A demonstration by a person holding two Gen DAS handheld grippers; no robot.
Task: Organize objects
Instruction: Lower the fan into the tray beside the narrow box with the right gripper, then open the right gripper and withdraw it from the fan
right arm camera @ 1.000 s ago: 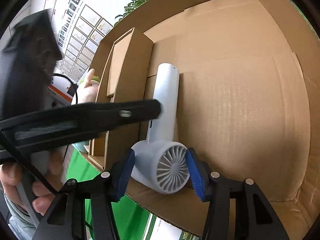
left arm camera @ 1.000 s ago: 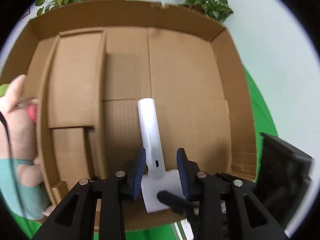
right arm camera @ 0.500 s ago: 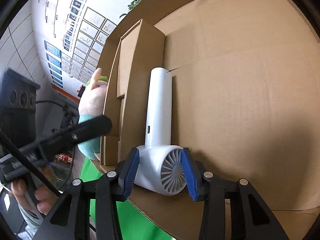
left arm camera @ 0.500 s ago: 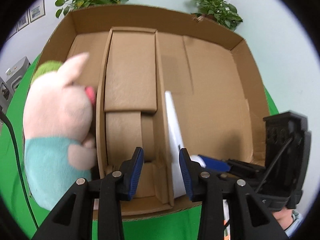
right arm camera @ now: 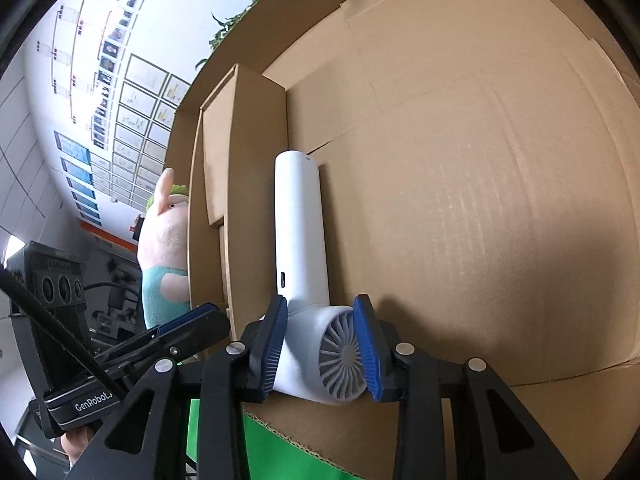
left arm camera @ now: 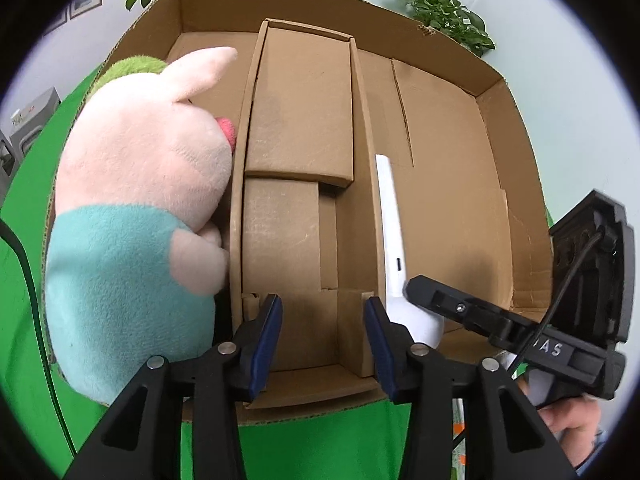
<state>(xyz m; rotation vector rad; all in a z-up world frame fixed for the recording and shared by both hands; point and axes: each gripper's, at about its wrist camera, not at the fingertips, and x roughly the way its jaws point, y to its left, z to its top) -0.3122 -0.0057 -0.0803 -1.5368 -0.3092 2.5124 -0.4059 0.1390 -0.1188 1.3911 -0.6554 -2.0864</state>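
Right claw [right arm camera: 322, 350] just narrowed onto white fan [right arm camera: 316, 320]; left claw [left arm camera: 324, 340] half-open, just widened, empty.

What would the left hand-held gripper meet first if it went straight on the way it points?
Probably the floor of the narrow middle compartment of the cardboard box. The left hand-held gripper is empty, and the plush pig sits off to its side. Depth is uncertain.

We cannot read the small prints on the wall [right arm camera: 120, 92]; they are too tiny. The plush pig [left arm camera: 136, 216] hides the box's [left arm camera: 516, 208] left compartment, and a divider [right arm camera: 208, 216] covers part of it in the right wrist view. The divider also hides most of the fan [left arm camera: 394, 240] in the left wrist view. A hand [left arm camera: 572, 428] is cut off at the edge.
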